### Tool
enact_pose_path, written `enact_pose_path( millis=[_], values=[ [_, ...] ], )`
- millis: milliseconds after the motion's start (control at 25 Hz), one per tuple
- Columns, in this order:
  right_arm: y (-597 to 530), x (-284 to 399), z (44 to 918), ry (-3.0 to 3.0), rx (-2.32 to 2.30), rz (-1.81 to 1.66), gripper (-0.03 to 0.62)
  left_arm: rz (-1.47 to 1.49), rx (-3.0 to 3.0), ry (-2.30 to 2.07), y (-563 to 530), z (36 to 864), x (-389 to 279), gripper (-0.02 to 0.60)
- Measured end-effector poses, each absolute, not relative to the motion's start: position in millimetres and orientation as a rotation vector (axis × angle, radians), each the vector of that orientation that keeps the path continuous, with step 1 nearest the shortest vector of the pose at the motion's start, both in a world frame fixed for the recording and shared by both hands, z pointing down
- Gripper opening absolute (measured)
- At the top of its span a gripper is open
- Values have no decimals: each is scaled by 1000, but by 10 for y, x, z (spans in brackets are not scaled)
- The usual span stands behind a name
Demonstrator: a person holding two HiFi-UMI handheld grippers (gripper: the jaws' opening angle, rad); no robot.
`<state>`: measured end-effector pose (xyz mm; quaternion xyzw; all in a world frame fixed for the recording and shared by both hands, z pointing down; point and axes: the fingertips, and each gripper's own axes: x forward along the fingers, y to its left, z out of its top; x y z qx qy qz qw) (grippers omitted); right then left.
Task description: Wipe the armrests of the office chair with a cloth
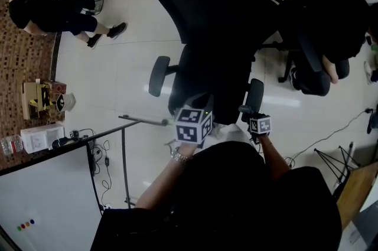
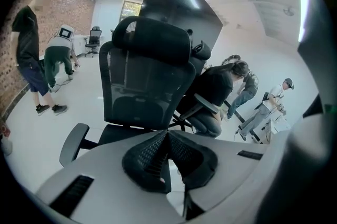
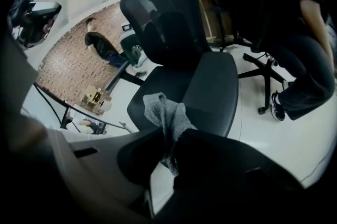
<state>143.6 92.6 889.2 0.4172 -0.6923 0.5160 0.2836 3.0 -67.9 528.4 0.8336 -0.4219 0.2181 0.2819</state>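
Note:
A black office chair (image 1: pixel 215 37) stands in front of me, its left armrest (image 1: pixel 159 75) and right armrest (image 1: pixel 255 95) sticking out beside the seat. My left gripper (image 1: pixel 194 124) hovers over the seat's front edge. In the left gripper view, the left gripper (image 2: pixel 167 136) has its jaws shut with nothing between them, facing the backrest (image 2: pixel 147 80), with the left armrest (image 2: pixel 72 143) low on the left. My right gripper (image 1: pixel 260 124) is just in front of the right armrest. The right gripper (image 3: pixel 171 139) is shut on a grey cloth (image 3: pixel 164 115) that hangs over the seat (image 3: pixel 210 91).
A person sits in a second black chair (image 1: pixel 322 61) close on the right. Two people (image 1: pixel 53 5) crouch at the far left. A whiteboard (image 1: pixel 47 196) and a metal frame (image 1: pixel 124 161) stand at my lower left. Cables (image 1: pixel 331 137) and boxes (image 1: pixel 38 99) lie on the floor.

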Motion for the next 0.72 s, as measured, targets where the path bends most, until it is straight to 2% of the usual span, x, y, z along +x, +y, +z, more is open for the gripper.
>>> enact_pose_path(
  millis=[120,280,440,600,720],
  values=[
    [718,1539,8786,-1866,1096,1327,34,582,2226,-1140,-696,5271,-19,0],
    [-120,1896,8606,-1864,1237,1239,34,590,2219,-1149,-710,5261,-84,0],
    [-495,2200,8883,-1721,1237,1235,34,601,2211,-1155,-687,5281,-101,0],
    [-451,2136,8946,-1688,1282,1277,34,597,2204,-1167,-684,5263,-139,0],
    [-188,1819,8921,-1775,1185,1239,34,587,2205,-1170,-692,5253,-152,0]
  ],
)
